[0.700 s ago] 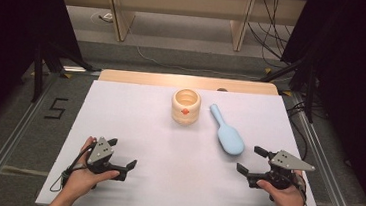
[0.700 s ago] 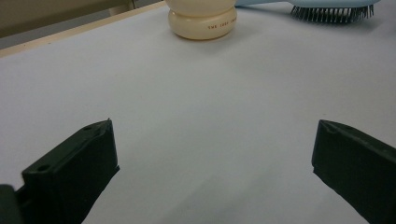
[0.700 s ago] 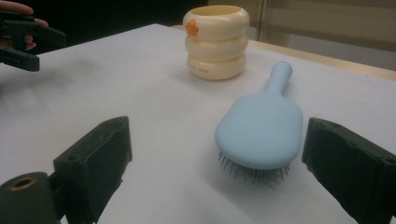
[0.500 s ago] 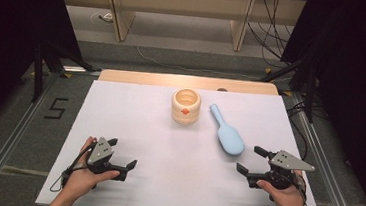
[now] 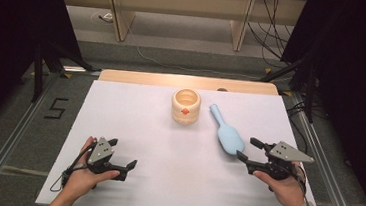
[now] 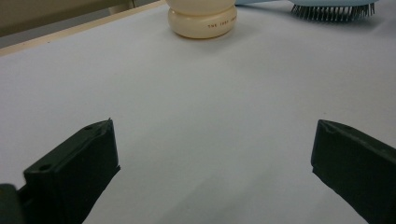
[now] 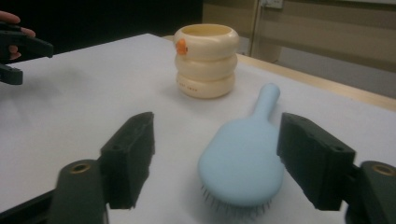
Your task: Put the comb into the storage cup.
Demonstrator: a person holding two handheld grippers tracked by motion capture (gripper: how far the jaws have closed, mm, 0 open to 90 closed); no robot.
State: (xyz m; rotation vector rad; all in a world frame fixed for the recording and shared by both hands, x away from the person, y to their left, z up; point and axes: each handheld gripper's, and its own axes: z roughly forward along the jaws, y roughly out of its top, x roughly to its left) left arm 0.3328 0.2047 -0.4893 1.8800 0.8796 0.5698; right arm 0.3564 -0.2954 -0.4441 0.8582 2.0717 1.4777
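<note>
step: hairbrush (image 7: 243, 163) being lined up between spread right tongs (image 7: 215, 158), not gripped yet | left tongs (image 6: 212, 154) spread, idle | next: head gets clamped

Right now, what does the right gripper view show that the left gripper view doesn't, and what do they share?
The right gripper view shows the hairbrush's whole blue back and handle lying between the open right gripper, the cup's orange mark and open rim, and the left gripper far off. The left gripper view shows small lettering on the cup's base and the brush's bristles from the side, beyond its own wide-open jaws. Both share the cup, the brush and the white table.
</note>
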